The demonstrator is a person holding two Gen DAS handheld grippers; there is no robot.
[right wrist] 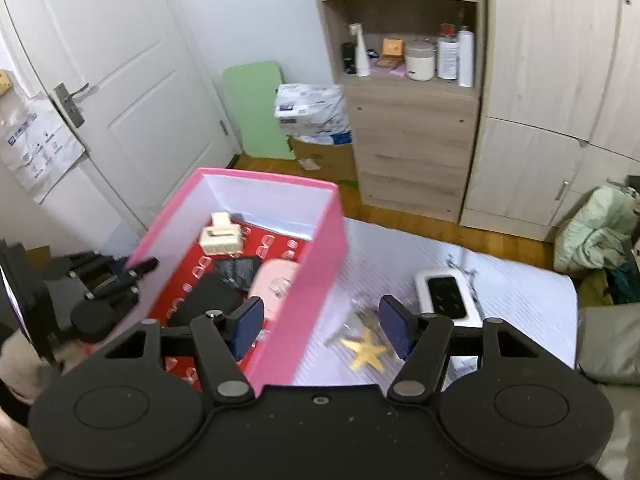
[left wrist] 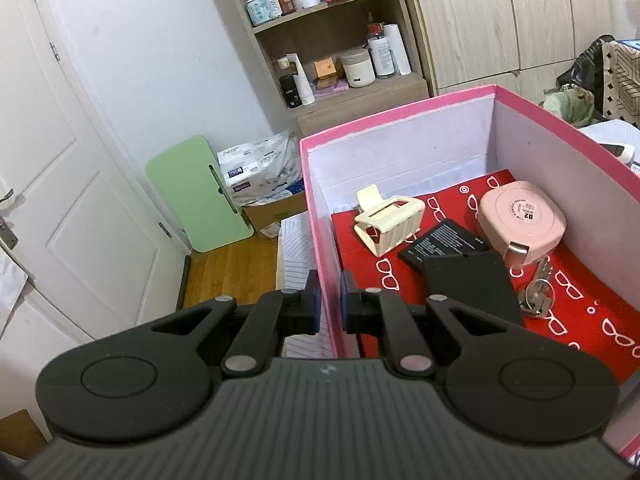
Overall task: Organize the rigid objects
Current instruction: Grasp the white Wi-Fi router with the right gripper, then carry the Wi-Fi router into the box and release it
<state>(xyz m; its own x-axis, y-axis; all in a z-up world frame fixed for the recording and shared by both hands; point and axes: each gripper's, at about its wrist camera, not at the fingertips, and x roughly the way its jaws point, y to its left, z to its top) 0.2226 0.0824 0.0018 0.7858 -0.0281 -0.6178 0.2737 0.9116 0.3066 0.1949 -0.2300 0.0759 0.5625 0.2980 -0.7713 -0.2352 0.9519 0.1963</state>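
A pink box (left wrist: 400, 114) with a red patterned floor holds a cream hair claw (left wrist: 388, 220), a pink tape measure (left wrist: 522, 220), two black flat items (left wrist: 464, 276) and keys (left wrist: 536, 292). My left gripper (left wrist: 329, 300) is shut on the box's left wall (left wrist: 326, 260); it also shows in the right wrist view (right wrist: 132, 272). My right gripper (right wrist: 320, 326) is open and empty above the box's right wall (right wrist: 320, 272). A yellow starfish (right wrist: 366, 350), a clear item beside it and a white device with a black face (right wrist: 448, 296) lie on the striped white mat (right wrist: 400, 256).
A white door (right wrist: 120, 80) stands at left. A green board (right wrist: 256, 108), a cardboard box with packs (right wrist: 316, 120), a wooden shelf unit (right wrist: 408, 80) and wardrobes (right wrist: 560, 80) line the back. Clothes (right wrist: 600, 232) lie at right.
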